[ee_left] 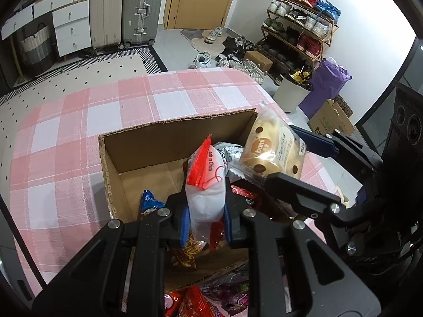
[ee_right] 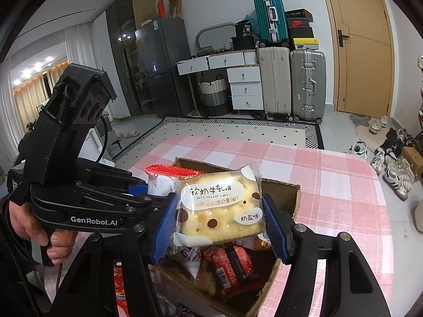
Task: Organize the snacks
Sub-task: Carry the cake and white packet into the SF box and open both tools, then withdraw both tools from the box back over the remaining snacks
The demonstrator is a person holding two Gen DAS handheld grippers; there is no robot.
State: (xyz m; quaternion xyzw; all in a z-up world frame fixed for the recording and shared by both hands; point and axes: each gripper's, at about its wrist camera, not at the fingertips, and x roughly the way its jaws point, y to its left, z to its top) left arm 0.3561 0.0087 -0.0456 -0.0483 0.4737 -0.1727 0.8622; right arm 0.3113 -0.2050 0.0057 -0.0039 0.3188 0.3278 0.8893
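Both hands are carrying a snack above the open box, and the coming move is turning on how each packet is lying relative to the room left inside it.

The left gripper is pinching a white packet with a red crimped end; its jaws are pressed close on the packet's lower half, so the long axis is standing up from the jaws and pointing away toward the far wall of the box. Straight below and ahead of it the box floor is lying bare on the left side, while other snacks are crowding the near and right part.

The right gripper is holding a nougat cake across its width, jaws partly spread and pressing on its two short sides, with the flat printed face turned toward the camera. In the left view the same cake is hanging over the box's right far corner, just beside the white packet and close to touching it.

Judging from this, the left packet is the nearer one to free floor, and a tilt forward would be laying it flat. The cake is sitting over the red wrappers piled below, so it would be landing on top of them. The box is resting on the checked surface.
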